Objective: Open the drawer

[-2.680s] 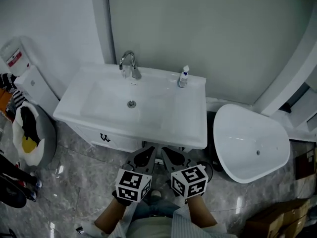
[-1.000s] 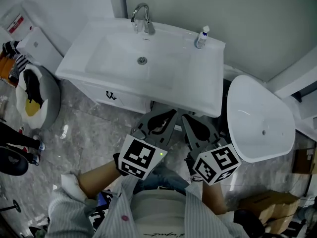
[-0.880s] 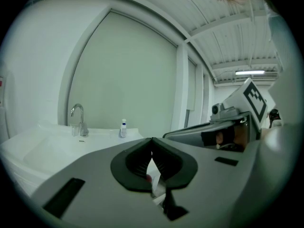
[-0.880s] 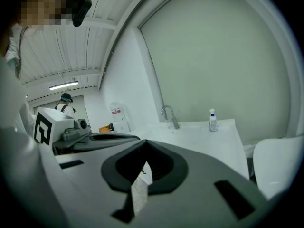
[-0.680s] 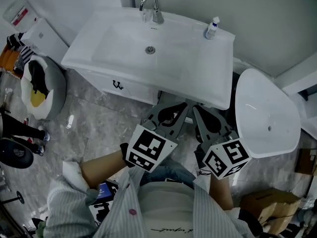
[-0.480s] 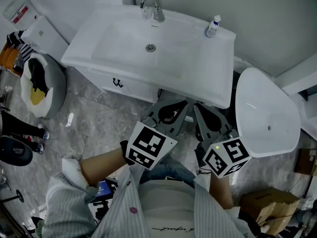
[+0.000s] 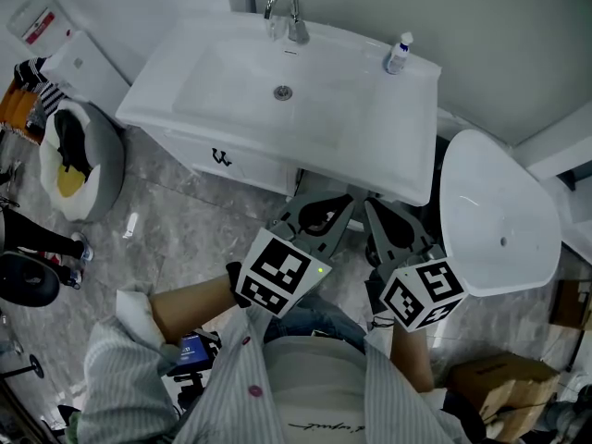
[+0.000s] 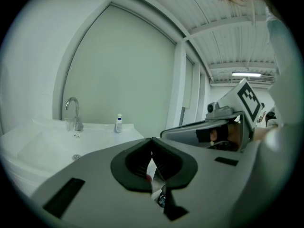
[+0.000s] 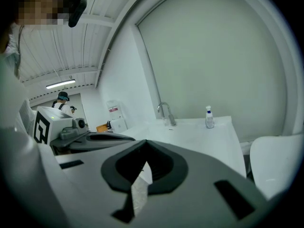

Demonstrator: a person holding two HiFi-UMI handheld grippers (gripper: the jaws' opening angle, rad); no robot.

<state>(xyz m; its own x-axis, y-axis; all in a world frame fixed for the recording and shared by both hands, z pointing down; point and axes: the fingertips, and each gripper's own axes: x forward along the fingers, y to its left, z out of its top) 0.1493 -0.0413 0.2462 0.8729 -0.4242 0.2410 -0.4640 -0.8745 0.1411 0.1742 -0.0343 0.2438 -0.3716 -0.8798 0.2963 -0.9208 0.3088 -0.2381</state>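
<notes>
A white vanity drawer with a dark handle sits under the white sink, its front flush with the cabinet. Both grippers hover side by side in front of the vanity's right half, down and to the right of the handle and apart from it. My left gripper is shut, its tips meeting with nothing between them. Just to its right, my right gripper is also shut and holds nothing. Each gripper view looks over the sink top; the drawer is hidden there.
A faucet and a small bottle stand at the back of the sink. A white tub lies on the floor at the right. A penguin-shaped bin is at the left, a cardboard box at the lower right.
Since the earliest frame both grippers have come up closer to the head camera and look larger. Over the last half second they stay almost still, both shut.
</notes>
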